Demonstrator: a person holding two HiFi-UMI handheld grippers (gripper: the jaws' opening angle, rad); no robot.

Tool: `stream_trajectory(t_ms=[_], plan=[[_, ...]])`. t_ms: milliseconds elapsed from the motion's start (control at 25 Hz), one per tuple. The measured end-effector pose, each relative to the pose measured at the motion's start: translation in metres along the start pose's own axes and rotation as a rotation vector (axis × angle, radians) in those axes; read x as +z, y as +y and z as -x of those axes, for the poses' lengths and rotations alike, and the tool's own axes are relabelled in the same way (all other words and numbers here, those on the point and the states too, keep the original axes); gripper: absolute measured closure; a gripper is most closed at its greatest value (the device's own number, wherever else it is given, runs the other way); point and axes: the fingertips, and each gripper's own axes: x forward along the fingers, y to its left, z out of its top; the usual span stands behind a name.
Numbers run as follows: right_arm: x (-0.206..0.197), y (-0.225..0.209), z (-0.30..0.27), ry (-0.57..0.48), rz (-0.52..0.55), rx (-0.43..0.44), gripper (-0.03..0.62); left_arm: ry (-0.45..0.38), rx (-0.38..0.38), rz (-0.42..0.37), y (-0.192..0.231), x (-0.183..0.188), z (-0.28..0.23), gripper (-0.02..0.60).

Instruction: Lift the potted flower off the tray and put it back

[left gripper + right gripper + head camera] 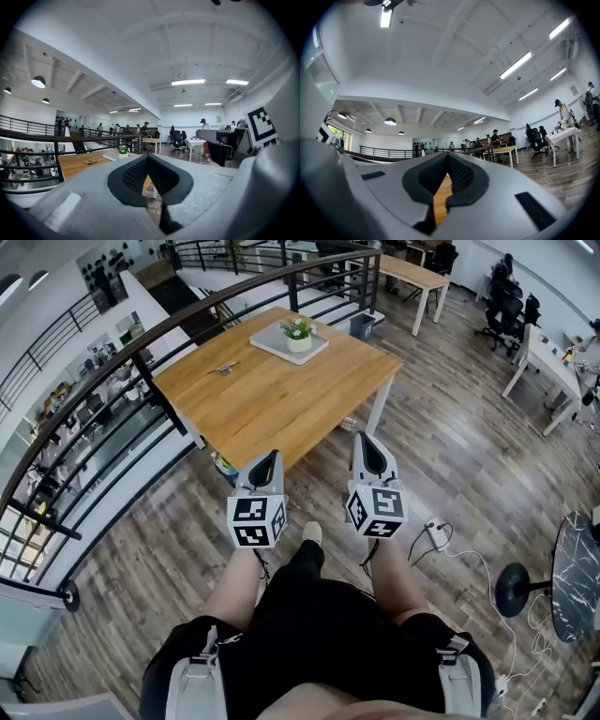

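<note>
The grey left gripper (pixel 270 457) and right gripper (pixel 367 439) are both closed tip to tip, gripping nothing, short of the light wooden table (pixel 272 404). The green potted flower (pixel 298 334) in its white pot stands on the flat grey tray (pixel 269 341) near the table's far corner.

Right gripper (pixel 448 157) jaws together, tips meeting, nothing held. Wooden tabletop (pixel 439 199) visible through gap below tips. Railing (pixel 389 151) far left, people (pixel 494 137) behind, white desk (pixel 562 136) right, ceiling light strips (pixel 515 64) overhead.
</note>
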Motion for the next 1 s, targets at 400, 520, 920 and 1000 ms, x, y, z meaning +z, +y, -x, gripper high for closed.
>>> stream_trajectory(t_ms=[400,520,920,1000], plan=[[-0.012,-0.051,-0.054,-0.015,0.051,-0.032,0.597,-0.028,-0.05,-0.01,-0.012,0.001,-0.088,0.569],[-0.015,-0.08,-0.083,-0.009,0.06,-0.037,0.597,-0.036,-0.067,-0.003,-0.017,0.004,-0.133,0.569],[-0.026,-0.192,-0.206,0.022,0.018,-0.086,0.597,0.006,-0.108,-0.011,-0.018,0.021,-0.31,0.569],[-0.027,-0.21,-0.241,0.031,0.017,-0.085,0.597,0.017,-0.106,-0.006,-0.01,0.026,-0.35,0.569]])
